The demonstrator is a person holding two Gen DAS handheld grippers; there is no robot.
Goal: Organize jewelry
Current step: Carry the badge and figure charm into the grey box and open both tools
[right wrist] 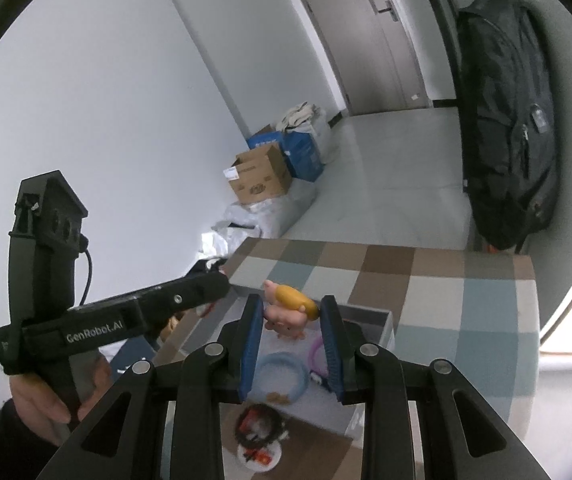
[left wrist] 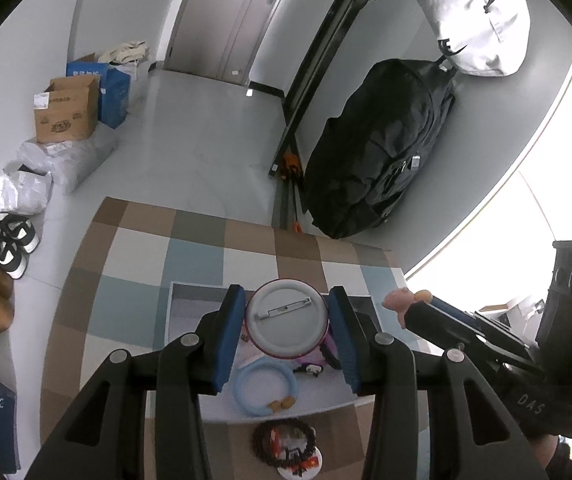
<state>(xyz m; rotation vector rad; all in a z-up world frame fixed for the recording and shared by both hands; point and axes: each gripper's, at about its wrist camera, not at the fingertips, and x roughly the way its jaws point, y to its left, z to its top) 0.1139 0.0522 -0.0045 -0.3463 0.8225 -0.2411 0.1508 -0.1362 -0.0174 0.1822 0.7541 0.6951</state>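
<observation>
Left gripper: pinching a round pin badge, back and clasp toward the camera, raised over the tray, probably for placing.
Right gripper: jaws closed on a small pink figurine with a yellow piece on top, also held above the tray.
Tray contents: light blue bracelet and a purple ring, already sorted in.
Outside the tray: dark bead bracelet on the checked cloth, likely awaiting sorting.
Obscured: the figurine's details are blurred; the tray's near side is hidden by the gripper fingers.
</observation>
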